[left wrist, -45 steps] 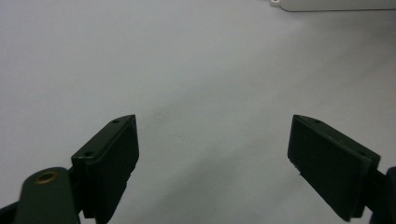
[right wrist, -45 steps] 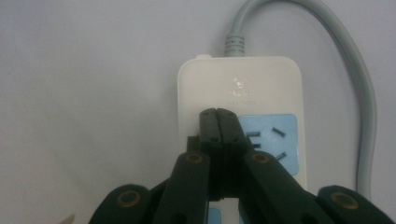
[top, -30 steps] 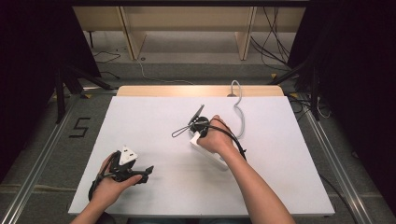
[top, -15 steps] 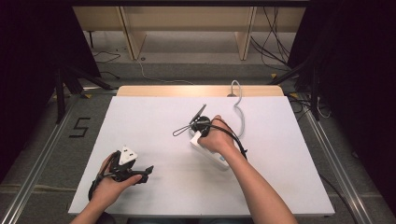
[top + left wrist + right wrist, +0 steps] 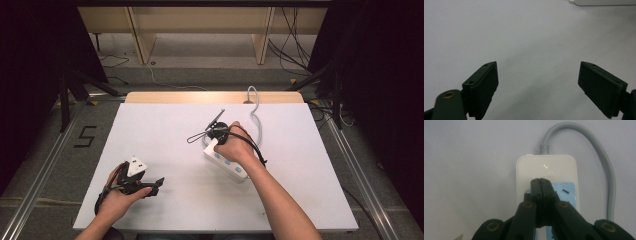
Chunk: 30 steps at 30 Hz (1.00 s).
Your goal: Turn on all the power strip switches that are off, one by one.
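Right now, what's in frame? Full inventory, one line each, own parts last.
power strip: 1, white with blue socket faces, right of the table's centre, lying at a slant, under the right gripper
strip cable: 1, light grey, loops from the strip's far end to the table's far edge
table: 1, white top with a wooden far edge
floor mark "5": 1, black, on the grey floor left of the table
wooden frame: 1, light wood, beyond the table
floor cables: several, dark, far right on the floor
left gripper: 1, black, near left of the table, jaws wide apart over bare table
right gripper: 1, black, jaws closed together, tips at the strip's first socket
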Available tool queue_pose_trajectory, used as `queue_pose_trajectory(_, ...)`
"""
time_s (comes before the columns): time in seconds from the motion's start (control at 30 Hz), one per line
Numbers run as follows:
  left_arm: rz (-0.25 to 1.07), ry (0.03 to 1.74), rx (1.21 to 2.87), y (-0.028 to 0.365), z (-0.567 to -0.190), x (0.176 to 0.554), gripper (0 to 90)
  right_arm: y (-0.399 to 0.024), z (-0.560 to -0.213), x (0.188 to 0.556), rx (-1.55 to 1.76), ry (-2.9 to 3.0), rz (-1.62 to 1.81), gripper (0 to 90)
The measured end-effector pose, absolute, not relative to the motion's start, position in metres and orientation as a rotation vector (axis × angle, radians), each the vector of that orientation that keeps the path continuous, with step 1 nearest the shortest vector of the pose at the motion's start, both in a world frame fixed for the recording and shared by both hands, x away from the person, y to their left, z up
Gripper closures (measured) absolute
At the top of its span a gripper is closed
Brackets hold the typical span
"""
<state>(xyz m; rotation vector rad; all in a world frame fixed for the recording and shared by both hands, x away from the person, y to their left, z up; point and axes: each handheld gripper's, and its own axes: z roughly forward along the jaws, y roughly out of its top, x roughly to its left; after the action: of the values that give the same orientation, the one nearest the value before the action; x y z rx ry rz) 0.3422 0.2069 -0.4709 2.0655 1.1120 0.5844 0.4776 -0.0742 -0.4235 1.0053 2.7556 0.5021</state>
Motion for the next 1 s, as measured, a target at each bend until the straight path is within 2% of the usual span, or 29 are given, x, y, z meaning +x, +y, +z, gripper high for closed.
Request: queue_pose_trajectory(1.0,0.587,1.114,2.069,0.208,-0.471,0.342,16.5,-0.092,-0.417,0.470,1.011,2.754,0.510,90.0)
